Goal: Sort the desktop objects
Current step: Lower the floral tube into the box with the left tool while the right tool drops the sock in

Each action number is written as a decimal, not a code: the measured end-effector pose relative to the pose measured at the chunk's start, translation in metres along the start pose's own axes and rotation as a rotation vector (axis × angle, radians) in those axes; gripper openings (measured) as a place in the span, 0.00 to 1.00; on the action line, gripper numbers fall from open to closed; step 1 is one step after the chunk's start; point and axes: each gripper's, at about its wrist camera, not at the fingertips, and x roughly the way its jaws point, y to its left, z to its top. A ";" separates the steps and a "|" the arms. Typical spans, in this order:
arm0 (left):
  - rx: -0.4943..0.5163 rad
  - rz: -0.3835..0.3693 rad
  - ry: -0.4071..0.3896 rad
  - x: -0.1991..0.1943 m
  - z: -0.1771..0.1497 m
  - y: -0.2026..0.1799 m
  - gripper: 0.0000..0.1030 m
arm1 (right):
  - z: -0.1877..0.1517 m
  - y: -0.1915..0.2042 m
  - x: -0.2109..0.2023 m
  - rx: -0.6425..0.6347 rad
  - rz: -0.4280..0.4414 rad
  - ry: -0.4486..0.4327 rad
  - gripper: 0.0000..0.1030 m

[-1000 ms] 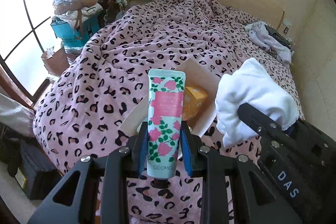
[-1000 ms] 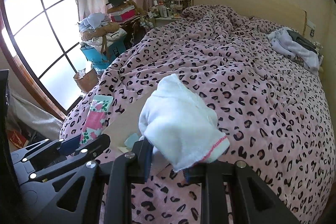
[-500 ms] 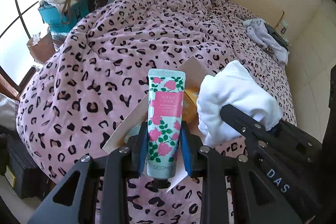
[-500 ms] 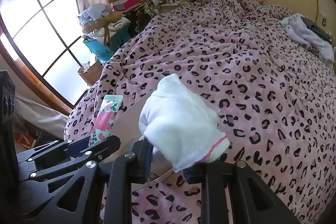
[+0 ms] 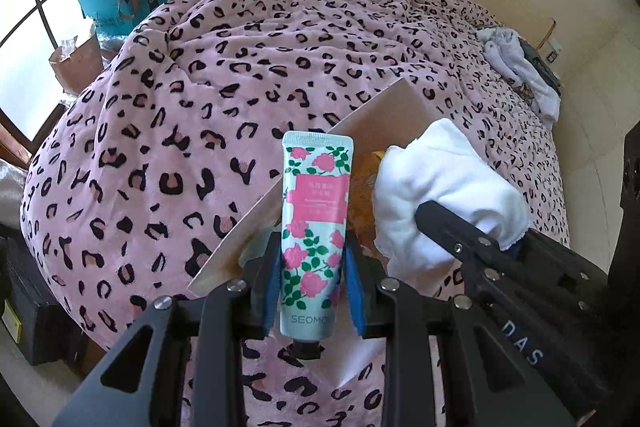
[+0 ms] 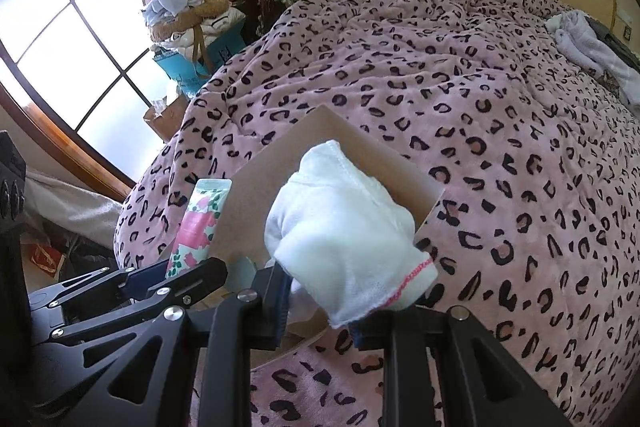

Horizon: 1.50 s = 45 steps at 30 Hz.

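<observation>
Floral tube (image 5: 314, 227) (upright) clamped between left gripper (image 5: 312, 281) fingers.

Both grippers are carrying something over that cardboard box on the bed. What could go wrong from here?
1. The left gripper pinches the tube low, near its cap, so the long top could tip or slip sideways when let go.
2. The cloth bulges loosely from the right gripper; it may snag on a pad or drape over the box wall.
3. The two grippers sit close together over the box and might bump. The box rests on a soft blanket, so a knock could shift it.
</observation>
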 end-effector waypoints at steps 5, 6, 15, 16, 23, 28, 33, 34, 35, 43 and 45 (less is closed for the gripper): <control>-0.012 0.000 0.017 0.011 0.000 0.007 0.28 | -0.001 0.002 0.012 -0.002 -0.007 0.023 0.22; -0.014 0.000 0.020 0.013 -0.001 0.008 0.28 | -0.002 0.003 0.014 -0.003 -0.008 0.026 0.22; -0.015 0.008 0.030 0.023 -0.003 0.011 0.26 | -0.003 0.005 0.025 -0.020 -0.036 0.040 0.23; -0.013 0.011 0.029 0.023 -0.003 0.011 0.26 | -0.002 0.005 0.026 -0.022 -0.036 0.043 0.25; -0.007 0.021 0.026 0.023 -0.003 0.010 0.26 | -0.002 0.006 0.027 -0.037 -0.057 0.046 0.28; -0.009 0.006 0.000 0.010 -0.003 0.011 0.26 | 0.000 0.002 0.022 -0.009 -0.034 0.054 0.34; -0.003 -0.003 -0.033 -0.006 -0.002 0.010 0.28 | 0.005 0.004 0.003 0.004 -0.028 0.032 0.35; -0.003 -0.005 -0.040 -0.010 -0.002 0.010 0.28 | 0.005 0.003 -0.001 0.006 -0.027 0.027 0.36; 0.001 -0.005 -0.049 -0.015 -0.003 0.009 0.28 | 0.006 0.003 -0.007 0.007 -0.025 0.021 0.36; 0.029 -0.010 -0.112 -0.050 -0.016 -0.004 0.39 | 0.005 0.003 -0.056 0.011 -0.016 -0.045 0.36; 0.040 0.004 -0.127 -0.057 -0.022 -0.006 0.43 | -0.002 0.002 -0.069 0.013 -0.011 -0.065 0.37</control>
